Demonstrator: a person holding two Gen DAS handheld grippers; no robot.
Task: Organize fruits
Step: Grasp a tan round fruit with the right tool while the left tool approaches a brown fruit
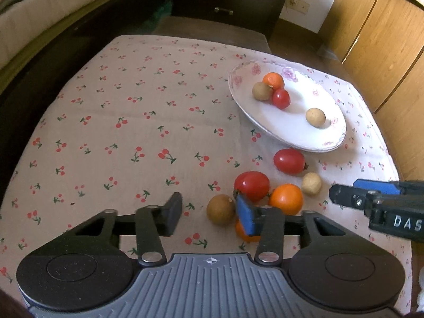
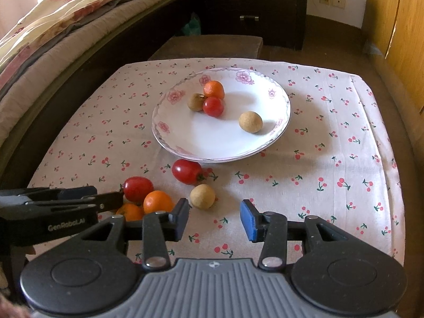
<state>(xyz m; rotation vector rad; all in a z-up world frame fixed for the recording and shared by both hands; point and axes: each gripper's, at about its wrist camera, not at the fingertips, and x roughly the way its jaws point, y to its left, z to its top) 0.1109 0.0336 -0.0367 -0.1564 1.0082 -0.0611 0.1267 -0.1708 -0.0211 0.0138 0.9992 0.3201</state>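
A white flowered plate (image 1: 291,124) (image 2: 212,135) holds an orange, a tomato and two longans. On the cherry-print cloth lie two tomatoes (image 1: 289,161) (image 1: 251,185), an orange (image 1: 286,198), a pale longan (image 1: 312,183) and a second orange (image 1: 242,232) half hidden behind a finger. My left gripper (image 1: 209,214) is open around a brown longan (image 1: 220,209), which sits against the blue right pad with a gap to the left finger. My right gripper (image 2: 215,216) is open with nothing between its fingers, and the pale longan (image 2: 202,196) lies just beyond its left finger.
A bed (image 2: 53,39) runs along the left side of the table. A dark drawer cabinet (image 2: 249,8) and a low bench (image 2: 206,45) stand behind it. Wooden wardrobe doors (image 1: 384,39) are at the right. The cloth's right edge (image 2: 381,132) is close to the plate.
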